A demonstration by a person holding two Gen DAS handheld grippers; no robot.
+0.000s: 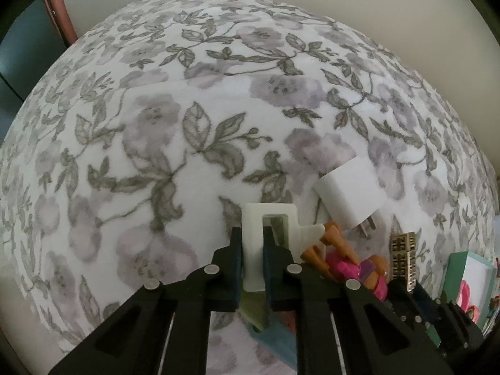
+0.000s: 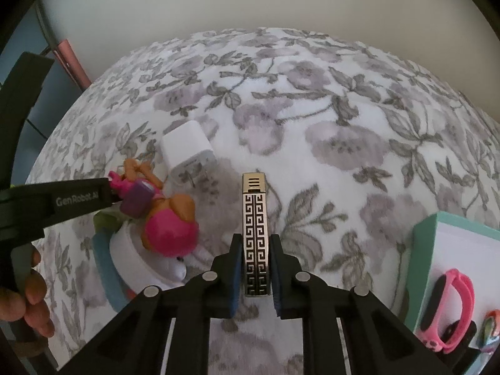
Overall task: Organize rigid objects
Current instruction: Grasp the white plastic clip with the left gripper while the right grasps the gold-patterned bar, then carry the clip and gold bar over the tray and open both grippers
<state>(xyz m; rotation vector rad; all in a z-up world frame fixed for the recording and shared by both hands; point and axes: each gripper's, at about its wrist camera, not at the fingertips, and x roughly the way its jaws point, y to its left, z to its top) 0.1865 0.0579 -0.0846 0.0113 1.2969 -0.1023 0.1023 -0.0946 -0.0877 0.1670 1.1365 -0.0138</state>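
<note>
On a floral bedspread, my left gripper [image 1: 252, 243] is shut on a pale, glow-green plastic piece [image 1: 269, 228] with a rectangular hole, gripping one of its legs. My right gripper [image 2: 255, 250] is shut on a silver lighter [image 2: 254, 218] with a black key pattern; the lighter [image 1: 402, 257] also shows at the right of the left wrist view. A white wall charger [image 1: 350, 193] [image 2: 189, 153] lies prongs toward me. A pink and orange doll figure [image 2: 162, 215] [image 1: 343, 262] lies between the two grippers.
A teal-edged box [image 2: 428, 250] with a white inside holds a pink wristband [image 2: 450, 309] at the right. A white and blue object [image 2: 125, 256] lies under the doll. A person's hand [image 2: 28, 300] holds the left gripper at the left edge. The bedspread [image 1: 187, 93] stretches away beyond.
</note>
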